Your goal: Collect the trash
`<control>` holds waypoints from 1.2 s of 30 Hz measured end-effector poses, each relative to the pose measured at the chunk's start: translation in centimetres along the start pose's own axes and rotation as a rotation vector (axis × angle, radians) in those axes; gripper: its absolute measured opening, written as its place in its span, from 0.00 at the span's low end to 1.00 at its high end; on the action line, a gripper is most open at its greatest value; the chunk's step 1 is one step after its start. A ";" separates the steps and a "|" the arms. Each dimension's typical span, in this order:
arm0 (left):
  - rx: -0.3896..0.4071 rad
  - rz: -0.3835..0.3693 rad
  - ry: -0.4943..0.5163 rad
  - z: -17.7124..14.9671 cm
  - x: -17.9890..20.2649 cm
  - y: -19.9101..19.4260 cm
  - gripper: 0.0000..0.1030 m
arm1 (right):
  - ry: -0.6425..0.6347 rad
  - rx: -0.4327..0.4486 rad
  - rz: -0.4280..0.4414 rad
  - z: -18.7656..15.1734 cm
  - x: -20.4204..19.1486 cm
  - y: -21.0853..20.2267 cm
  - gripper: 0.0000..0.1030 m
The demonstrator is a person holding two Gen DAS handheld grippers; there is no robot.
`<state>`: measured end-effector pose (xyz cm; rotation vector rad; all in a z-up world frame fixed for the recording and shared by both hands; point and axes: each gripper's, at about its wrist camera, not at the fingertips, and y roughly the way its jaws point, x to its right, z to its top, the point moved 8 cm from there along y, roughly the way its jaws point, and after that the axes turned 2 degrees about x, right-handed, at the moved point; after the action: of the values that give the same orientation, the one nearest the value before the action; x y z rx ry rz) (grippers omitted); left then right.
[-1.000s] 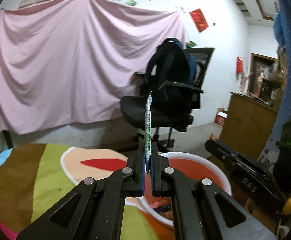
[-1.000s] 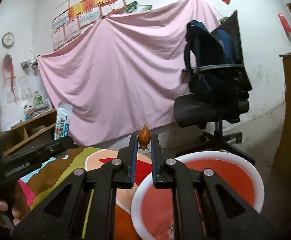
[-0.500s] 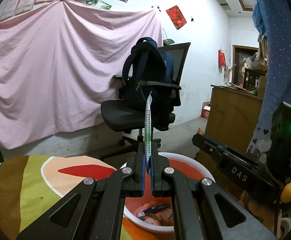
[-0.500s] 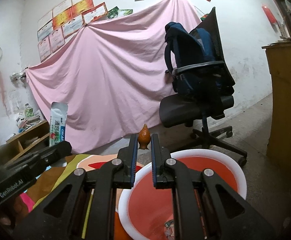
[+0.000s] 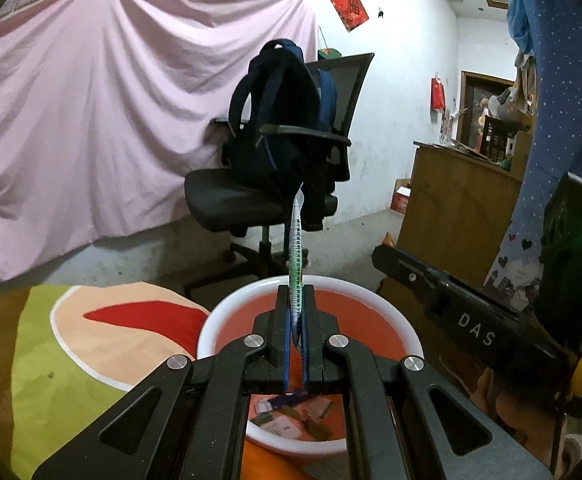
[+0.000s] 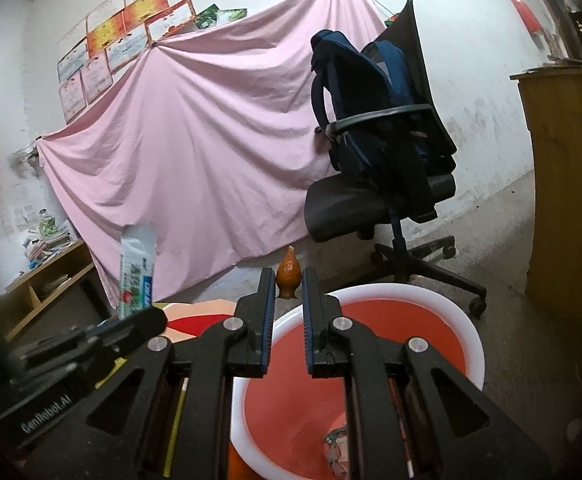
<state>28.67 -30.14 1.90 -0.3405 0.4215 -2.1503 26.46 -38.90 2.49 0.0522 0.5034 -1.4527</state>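
Both grippers poised above the red basin point(image 5: 395, 320).
Left gripper point(image 5: 295, 300) is pinched tight on a flat wrapper point(image 5: 295, 256), standing upright; right gripper point(image 6: 287, 284) clamps a small orange packet point(image 6: 289, 274) at its fingertips.

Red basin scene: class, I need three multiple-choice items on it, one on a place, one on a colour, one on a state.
1. Where is the backpack?
A. on the office chair
B. in the basin
C. on the floor

2. What colour is the basin rim?
A. blue
B. white
C. black

3. What is the left hand-held gripper doing?
A. hanging open
B. gripping the basin rim
C. clamping a flat wrapper

Answers: 1 A, it rests on the seat; 2 B, white rim around red inside; 3 C, the wrapper stands upright between closed fingers.
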 end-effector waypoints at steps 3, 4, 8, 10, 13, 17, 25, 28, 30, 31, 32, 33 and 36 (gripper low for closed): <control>-0.015 -0.010 -0.010 -0.2 0.0 0.4 0.02 | 0.018 -0.007 -0.009 -0.1 0.6 0.1 0.42; -0.020 -0.012 -0.014 -0.3 -0.1 0.5 0.02 | 0.025 -0.011 -0.012 -0.1 0.9 0.2 0.42; -0.038 -0.022 -0.035 -0.4 -0.3 0.8 0.02 | 0.043 -0.023 -0.020 -0.3 1.5 0.3 0.43; -0.047 -0.026 -0.043 -0.5 -0.5 0.9 0.02 | 0.050 -0.027 -0.023 -0.4 1.8 0.3 0.43; -0.055 -0.030 -0.049 -0.6 -0.6 1.0 0.02 | 0.055 -0.033 -0.026 -0.4 1.8 0.4 0.43; -0.067 -0.032 -0.052 -0.8 -0.8 1.1 0.03 | 0.055 -0.037 -0.028 -0.4 1.9 0.5 0.45; -0.081 -0.034 -0.070 -0.9 -1.3 1.4 0.04 | 0.056 -0.038 -0.028 -0.5 2.0 0.5 0.53; -0.082 -0.031 -0.075 -1.0 -1.4 1.4 0.04 | 0.056 -0.038 -0.027 -0.5 2.0 0.5 0.55; -0.082 -0.029 -0.078 -1.1 -1.5 1.4 0.04 | 0.056 -0.038 -0.027 -0.5 2.0 0.5 0.56; -0.082 -0.027 -0.079 -1.1 -1.6 1.4 0.04 | 0.055 -0.038 -0.027 -0.5 2.0 0.5 0.56; -0.082 -0.025 -0.080 -1.1 -1.6 1.4 0.04 | 0.055 -0.039 -0.027 -0.5 2.0 0.5 0.56; -0.081 -0.024 -0.081 -1.1 -1.7 1.3 0.04 | 0.055 -0.039 -0.027 -0.5 2.0 0.5 0.57; -0.077 -0.020 -0.083 -1.0 -1.8 1.1 0.04 | 0.051 -0.040 -0.027 -0.7 2.0 0.4 0.57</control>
<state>30.08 -29.02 0.36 -0.4774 0.4557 -2.1344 26.72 -40.44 1.02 0.0511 0.5764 -1.4702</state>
